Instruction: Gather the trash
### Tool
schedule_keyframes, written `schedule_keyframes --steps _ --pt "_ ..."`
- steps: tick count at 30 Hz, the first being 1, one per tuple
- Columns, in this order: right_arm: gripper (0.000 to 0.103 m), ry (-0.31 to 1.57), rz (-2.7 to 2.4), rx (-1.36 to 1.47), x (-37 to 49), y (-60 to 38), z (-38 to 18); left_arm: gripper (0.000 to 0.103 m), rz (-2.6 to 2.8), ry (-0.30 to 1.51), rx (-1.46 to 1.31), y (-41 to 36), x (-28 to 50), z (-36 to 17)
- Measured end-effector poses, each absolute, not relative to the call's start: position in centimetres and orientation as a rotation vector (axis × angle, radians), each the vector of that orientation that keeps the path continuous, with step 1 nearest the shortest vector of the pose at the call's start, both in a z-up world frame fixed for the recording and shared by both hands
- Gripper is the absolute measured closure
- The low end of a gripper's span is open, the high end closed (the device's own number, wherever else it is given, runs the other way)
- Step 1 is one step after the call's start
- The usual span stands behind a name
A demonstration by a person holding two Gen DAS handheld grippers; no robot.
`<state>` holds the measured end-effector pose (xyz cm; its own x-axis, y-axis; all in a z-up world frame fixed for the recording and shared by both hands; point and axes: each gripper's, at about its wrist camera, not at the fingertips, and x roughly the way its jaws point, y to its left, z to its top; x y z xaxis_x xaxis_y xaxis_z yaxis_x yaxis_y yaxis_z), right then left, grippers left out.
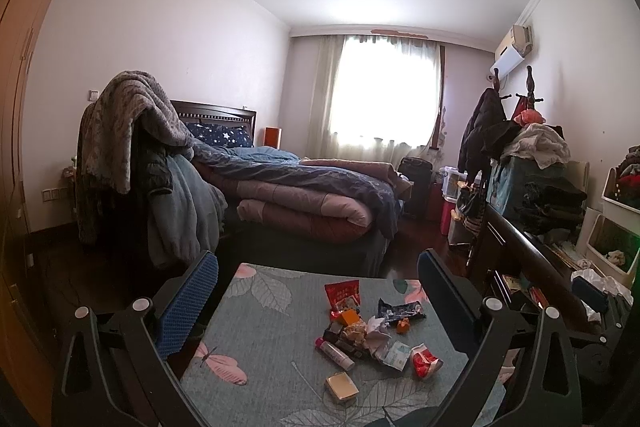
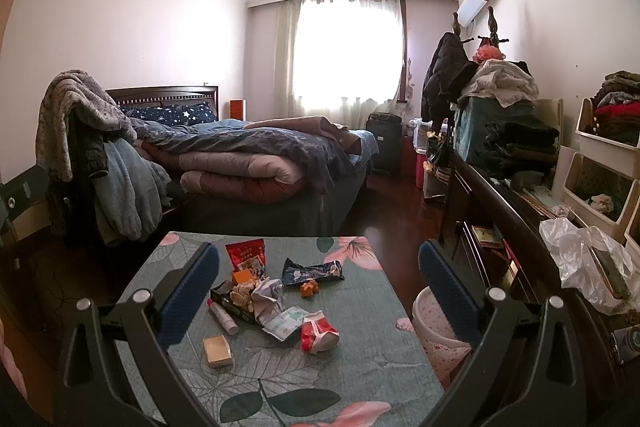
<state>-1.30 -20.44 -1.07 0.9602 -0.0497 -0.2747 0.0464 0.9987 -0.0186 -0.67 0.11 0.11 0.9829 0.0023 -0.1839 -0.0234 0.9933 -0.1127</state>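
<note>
Left gripper [image 1: 318, 301] and right gripper [image 2: 318, 281] both gape wide, empty, above the littered table [image 2: 360, 359]; right finger [image 2: 446, 291] half-hides the pink wastebasket [image 2: 434, 333].

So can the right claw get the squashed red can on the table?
Probably yes. The right claw is open and holds nothing, and the red can lies on the table at the near edge of the pile with nothing on top of it. Only a white packet touches its side.
</note>
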Motion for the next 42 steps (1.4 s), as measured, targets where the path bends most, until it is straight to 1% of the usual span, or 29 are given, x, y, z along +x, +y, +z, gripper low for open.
schedule_keyframes --steps 33,42 --pt "0.003 0.296 -0.057 -0.012 -0.9 -20.6 -1.6 0.004 0.013 0.196 -0.119 -0.2 -0.7 -1.0" --pt "0.003 0.33 -0.072 -0.004 1.2 -21.3 -3.2 0.004 0.012 0.213 -0.115 -1.1 -0.8 -1.9"
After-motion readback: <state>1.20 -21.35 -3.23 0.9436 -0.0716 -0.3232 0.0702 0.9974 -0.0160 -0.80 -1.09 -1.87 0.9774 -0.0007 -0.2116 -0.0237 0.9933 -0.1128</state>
